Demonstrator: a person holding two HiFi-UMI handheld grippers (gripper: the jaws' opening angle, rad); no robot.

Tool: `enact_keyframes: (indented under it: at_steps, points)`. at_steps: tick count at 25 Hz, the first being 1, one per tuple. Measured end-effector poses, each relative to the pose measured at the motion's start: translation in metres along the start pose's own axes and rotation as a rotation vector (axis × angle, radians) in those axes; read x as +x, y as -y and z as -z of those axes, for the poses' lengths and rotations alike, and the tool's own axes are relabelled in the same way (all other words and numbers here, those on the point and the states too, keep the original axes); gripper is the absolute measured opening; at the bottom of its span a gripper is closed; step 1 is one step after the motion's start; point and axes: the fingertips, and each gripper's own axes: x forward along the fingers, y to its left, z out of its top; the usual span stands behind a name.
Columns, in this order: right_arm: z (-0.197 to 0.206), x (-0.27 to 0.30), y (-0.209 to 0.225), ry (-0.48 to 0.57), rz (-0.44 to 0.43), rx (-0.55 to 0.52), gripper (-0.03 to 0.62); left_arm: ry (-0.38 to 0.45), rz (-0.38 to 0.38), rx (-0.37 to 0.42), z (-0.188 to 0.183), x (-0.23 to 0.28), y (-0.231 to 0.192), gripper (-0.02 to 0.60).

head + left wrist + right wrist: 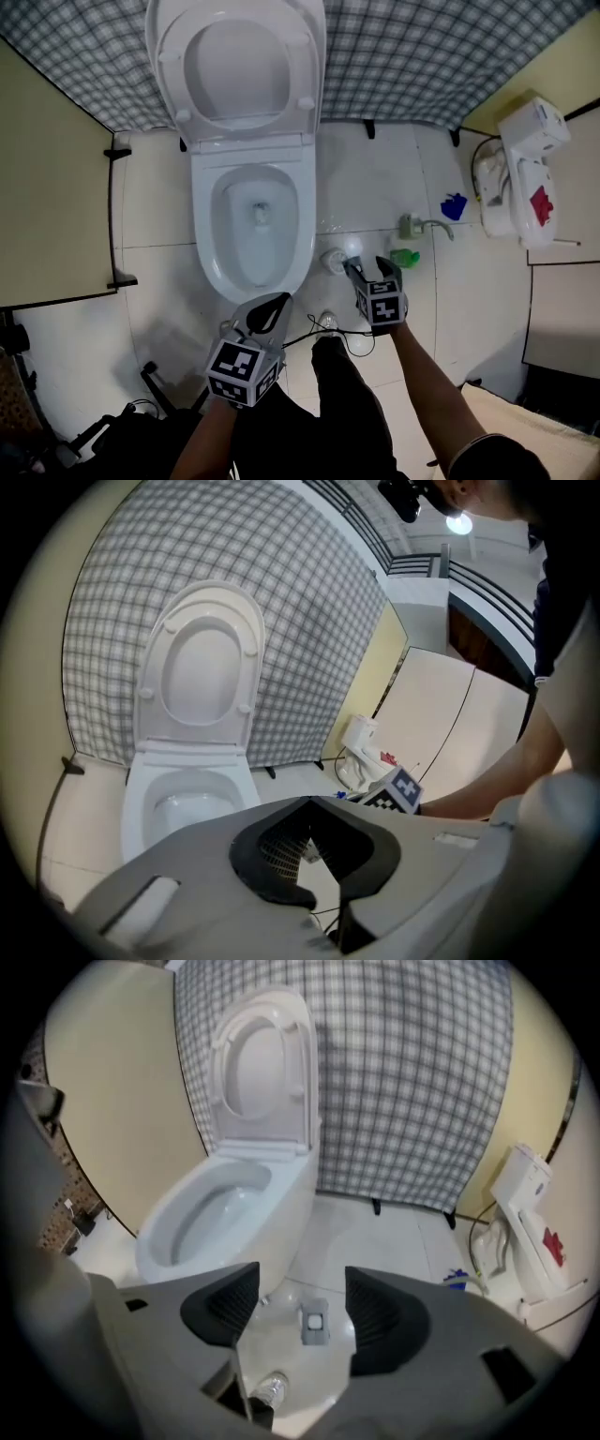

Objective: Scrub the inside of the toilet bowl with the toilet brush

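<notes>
Right tool [302, 1283] stands released, nothing between its pads; left tool [307, 808] is clenched on nothing; neither holds a toilet brush. A small grey object [314, 1321], possibly its holder, sits on the floor [375, 187] just right of the toilet bowl [202, 234]; whether scrubbing is finished or not yet begun cannot be told.

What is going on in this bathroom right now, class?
A person stands facing the toilet, seat raised, a gripper in each hand. The right gripper is open and empty above the floor; the left gripper is shut on nothing. Neither holds anything, so scrubbing has not started.
</notes>
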Motion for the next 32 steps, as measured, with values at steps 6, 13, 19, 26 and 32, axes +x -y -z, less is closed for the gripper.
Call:
enact_keyframes:
  at_steps: [6,13,19,26,32]
  points:
    - [-0.148,-0.15,-0.05,0.398,-0.119,0.017,0.296,0.128,-0.066,0.076,-0.099,-0.063,-0.005,0.009]
    - [-0.275,-0.336,-0.131,0.811,-0.341,0.041,0.267,0.345,-0.062,0.189,-0.202,-0.16,0.027,0.009]
    - [-0.326,-0.433,-0.157,0.986,-0.435,0.014,0.216,0.495,-0.072,0.212,-0.27,-0.217,0.039,0.009]
    - [-0.331,-0.463,-0.172,1.053,-0.424,-0.035,0.12,0.585,-0.051,0.284,-0.3,-0.25,0.057,0.009]
    - [-0.352,-0.486,-0.173,1.08,-0.409,-0.061,0.014,0.635,-0.022,0.322,-0.336,-0.267,0.076,0.009]
